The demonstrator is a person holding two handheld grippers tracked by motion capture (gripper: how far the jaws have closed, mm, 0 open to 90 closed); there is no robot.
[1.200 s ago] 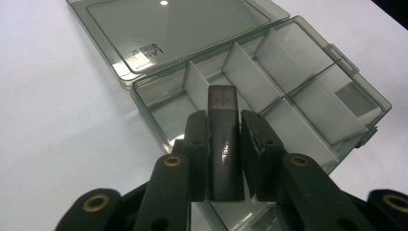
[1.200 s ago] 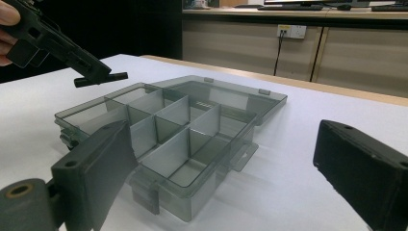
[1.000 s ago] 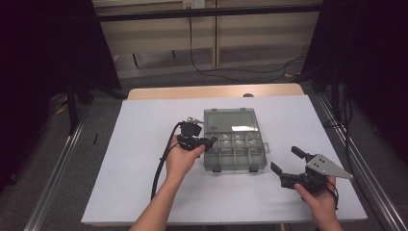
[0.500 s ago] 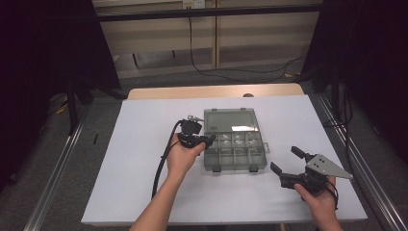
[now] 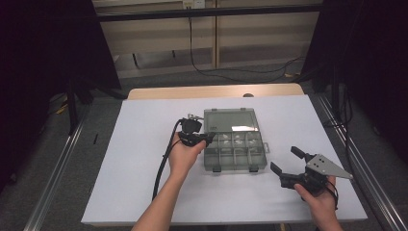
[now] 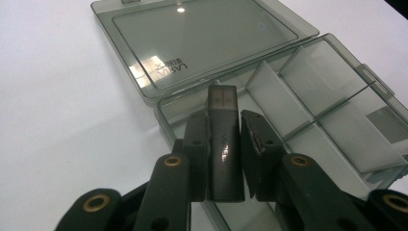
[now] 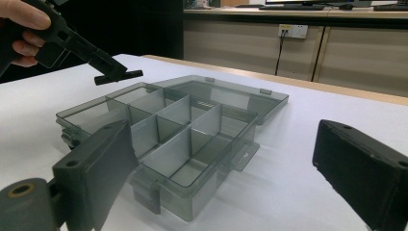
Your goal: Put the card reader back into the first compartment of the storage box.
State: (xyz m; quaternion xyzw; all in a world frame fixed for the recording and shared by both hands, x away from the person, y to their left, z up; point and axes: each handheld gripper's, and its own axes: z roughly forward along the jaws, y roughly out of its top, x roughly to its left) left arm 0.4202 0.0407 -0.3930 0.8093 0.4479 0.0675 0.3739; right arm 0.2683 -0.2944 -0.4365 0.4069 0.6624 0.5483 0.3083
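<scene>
I can make out pale embossed lettering on the open lid of the smoky plastic organizer box, too mirrored to read. The dark stick bears faint unreadable print.

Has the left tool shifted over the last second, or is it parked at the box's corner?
No. In the high view the left tool sits at the same near-left corner of the open compartment box as before, holding the small dark stick.
</scene>
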